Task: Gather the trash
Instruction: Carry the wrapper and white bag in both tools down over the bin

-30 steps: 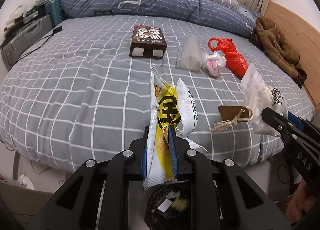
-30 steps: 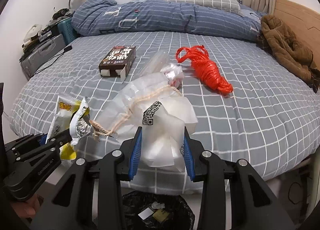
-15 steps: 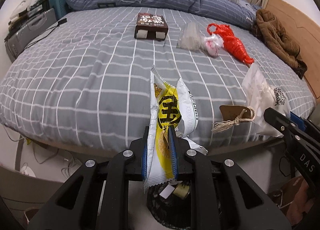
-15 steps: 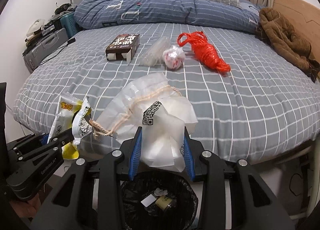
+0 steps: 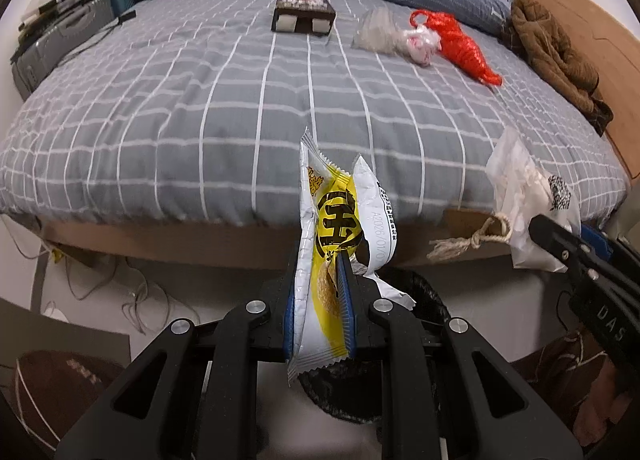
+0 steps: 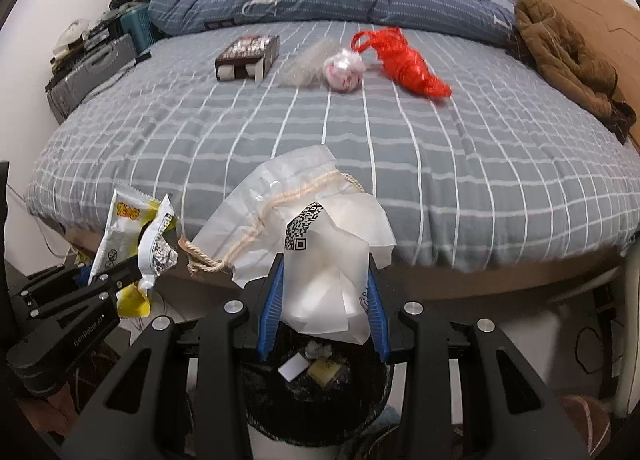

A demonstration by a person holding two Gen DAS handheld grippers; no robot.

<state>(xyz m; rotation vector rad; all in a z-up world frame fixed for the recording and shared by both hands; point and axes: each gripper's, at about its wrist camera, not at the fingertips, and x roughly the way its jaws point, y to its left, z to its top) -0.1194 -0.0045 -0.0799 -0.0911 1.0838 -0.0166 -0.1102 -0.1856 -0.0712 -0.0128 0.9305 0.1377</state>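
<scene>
Both grippers lower, trash bin (image 6: 316, 392) now beneath them

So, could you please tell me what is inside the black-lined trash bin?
In the trash bin, a white card and a yellowish wrapper show; the white plastic bag covers the rest.

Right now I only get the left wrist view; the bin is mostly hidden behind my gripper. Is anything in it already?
Observer: Yes. The right wrist view shows the black-lined bin holding a white card and yellowish scraps.
Operator: Is the right gripper above it?
Observer: The right gripper, shut on the white plastic bag, appears to hang over the bin's opening.
Operator: And my snack wrapper?
Observer: The snack wrapper is off to the left; the bin isn't visible beneath it.
</scene>
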